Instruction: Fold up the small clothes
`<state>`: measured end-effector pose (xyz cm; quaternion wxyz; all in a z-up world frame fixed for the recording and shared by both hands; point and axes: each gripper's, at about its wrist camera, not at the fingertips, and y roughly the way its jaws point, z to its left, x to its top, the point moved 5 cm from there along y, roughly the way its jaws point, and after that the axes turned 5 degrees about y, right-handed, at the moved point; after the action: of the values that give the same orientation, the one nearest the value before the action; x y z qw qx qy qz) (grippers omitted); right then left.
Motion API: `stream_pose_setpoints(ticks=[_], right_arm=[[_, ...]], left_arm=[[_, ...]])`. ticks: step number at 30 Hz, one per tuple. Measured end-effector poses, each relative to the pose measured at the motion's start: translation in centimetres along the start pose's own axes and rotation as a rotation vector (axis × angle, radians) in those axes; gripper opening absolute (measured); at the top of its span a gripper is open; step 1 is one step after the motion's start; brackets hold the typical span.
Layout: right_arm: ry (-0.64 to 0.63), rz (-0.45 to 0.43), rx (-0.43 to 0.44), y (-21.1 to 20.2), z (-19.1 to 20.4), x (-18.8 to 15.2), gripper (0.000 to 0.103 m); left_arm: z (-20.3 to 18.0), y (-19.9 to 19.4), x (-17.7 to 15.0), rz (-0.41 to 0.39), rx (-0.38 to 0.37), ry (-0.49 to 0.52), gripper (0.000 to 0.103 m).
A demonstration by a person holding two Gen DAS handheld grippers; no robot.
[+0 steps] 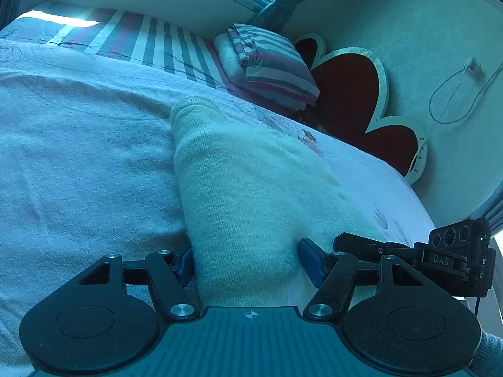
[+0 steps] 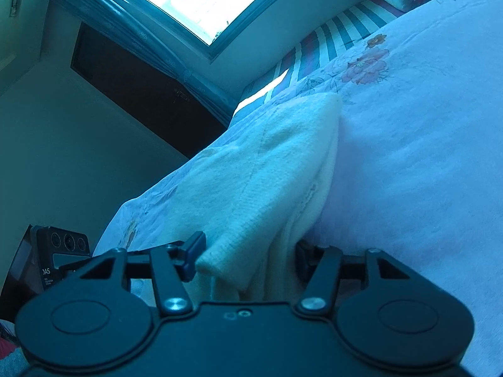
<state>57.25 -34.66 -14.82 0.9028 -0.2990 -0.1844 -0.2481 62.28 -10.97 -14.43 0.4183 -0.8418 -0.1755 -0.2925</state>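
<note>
From the left wrist view, the left gripper (image 1: 246, 262) has its blue fingers (image 1: 309, 259) set on either side of a bunched cream knit garment (image 1: 248, 169) lying on the pale floral bedspread (image 1: 78, 144); the cloth fills the gap, but I cannot tell whether the pads press it. The right gripper (image 1: 408, 251) shows just beside. Folded striped bedding (image 1: 270, 62) sits by the wall. From the right wrist view, the right gripper (image 2: 246, 259) straddles the garment's (image 2: 270, 163) near corner, grip likewise unclear.
</note>
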Motion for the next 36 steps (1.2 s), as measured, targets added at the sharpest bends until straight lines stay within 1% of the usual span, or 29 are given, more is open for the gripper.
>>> stream_pose_setpoints(ticks=[2,3,4,7,8,10,13,20,24,30,36], right_arm=[[-0.006,-0.001,-0.016,0.0,0.0,0.0,0.049],[-0.011,-0.002,-0.024,0.0,0.2,-0.2,0.049],[-0.017,-0.002,-0.03,0.1,0.3,-0.2,0.048],[-0.055,-0.006,-0.073,0.6,0.8,-0.1,0.039],[-0.072,-0.007,-0.084,0.5,1.1,-0.1,0.036],[-0.11,-0.006,-0.107,0.2,2.0,-0.2,0.033],[-0.137,-0.009,-0.119,-0.3,3.1,-0.3,0.032],[-0.175,-0.039,-0.098,-2.2,5.9,0.0,0.031],[-0.209,-0.044,-0.081,-2.1,8.3,-0.2,0.031],[-0.249,-0.041,-0.062,-0.5,12.3,-1.2,0.031],[-0.272,-0.044,-0.062,2.4,16.8,-3.3,0.031]], left_arm=[[-0.2,0.1,0.0,-0.006,0.023,0.008,0.065],[-0.4,0.2,0.0,-0.006,0.042,0.022,0.057],[-0.7,0.3,0.1,-0.005,0.052,0.031,0.052],[-1.2,0.2,0.2,-0.008,0.083,0.037,0.044],[-1.7,0.0,0.3,-0.009,0.101,0.059,0.042],[-2.8,-0.3,0.5,-0.003,0.142,0.116,0.039],[-4.2,-1.2,1.1,0.001,0.174,0.171,0.037],[-5.7,-4.9,2.2,-0.044,0.169,0.187,0.037],[-5.4,-7.4,2.6,-0.063,0.173,0.192,0.037],[-3.2,-11.8,3.1,-0.091,0.183,0.198,0.037],[1.2,-16.4,3.0,-0.112,0.17,0.191,0.037]])
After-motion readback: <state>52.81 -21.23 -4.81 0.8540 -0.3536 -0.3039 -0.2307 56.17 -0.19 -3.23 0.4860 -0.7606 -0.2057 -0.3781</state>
